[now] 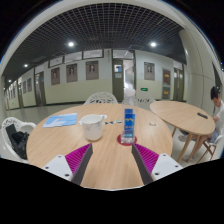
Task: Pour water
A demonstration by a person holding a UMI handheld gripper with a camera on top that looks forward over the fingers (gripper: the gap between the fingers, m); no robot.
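The gripper (110, 158) is held low over the round light-wood bench (100, 165). Its jaws stand released, well parted, with nothing between the magenta pads (78, 156) except bare bench top. No contact with any item is evident.

Ahead of the jaws, near the bench centre, stands a clear plastic water bottle with a blue label (129, 122), resting on a small red coaster (126, 140). It is upright, long axis vertical, cap end pointing up; whether the cap is on cannot be confirmed. Just to its left, apart from it, stands a white cylindrical cup (92, 127), mouth upward. The cup's contents are not visible.

Assessment: the task appears not yet begun. The bottle is ungrasped and untilted; approach, grasp, lift, tilt over the cup and return all remain.

Further out: a blue booklet (61, 120) lies on the far left of the bench, a white chair (100, 99) stands beyond it, and a second round table (184, 115) stands to the right.
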